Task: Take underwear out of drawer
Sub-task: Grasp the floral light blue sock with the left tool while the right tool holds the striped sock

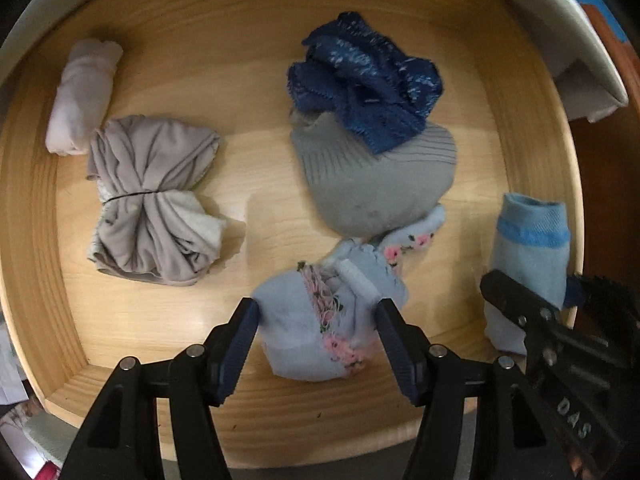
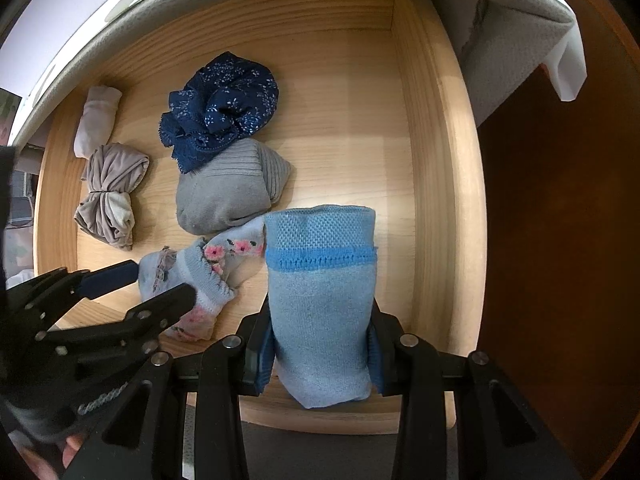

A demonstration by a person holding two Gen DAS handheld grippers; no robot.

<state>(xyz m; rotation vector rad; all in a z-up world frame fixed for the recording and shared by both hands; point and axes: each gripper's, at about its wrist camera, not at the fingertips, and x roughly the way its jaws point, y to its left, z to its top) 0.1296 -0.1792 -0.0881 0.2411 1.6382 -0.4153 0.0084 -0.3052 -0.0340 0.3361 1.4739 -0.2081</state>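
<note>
1. While the right tongs (image 2: 320, 352) are clamped tight on the pale blue knit piece with the bright blue band (image 2: 320, 300), that piece sits upright at the drawer's (image 2: 436, 168) six o'clock edge, so I judge it gripped but not yet lifted out.
2. The left tongs (image 1: 316, 340) stand fairly wide, straddling the light blue floral piece (image 1: 320, 332) at about seven o'clock in the right wrist view; its pads (image 1: 248, 336) look beside the cloth, not pressing it.
3. Left inside, by my count:
   - navy printed underwear (image 1: 364, 84) at twelve o'clock, overlapping the grey ribbed bundle (image 1: 376, 184) below it;
   - a taupe tied bundle (image 1: 152, 200) at nine o'clock;
   - a pale pink roll (image 1: 84, 96) at ten o'clock, touching the taupe one.
4. Nothing visibly lies outside the drawer, so the task seems barely begun.
</note>
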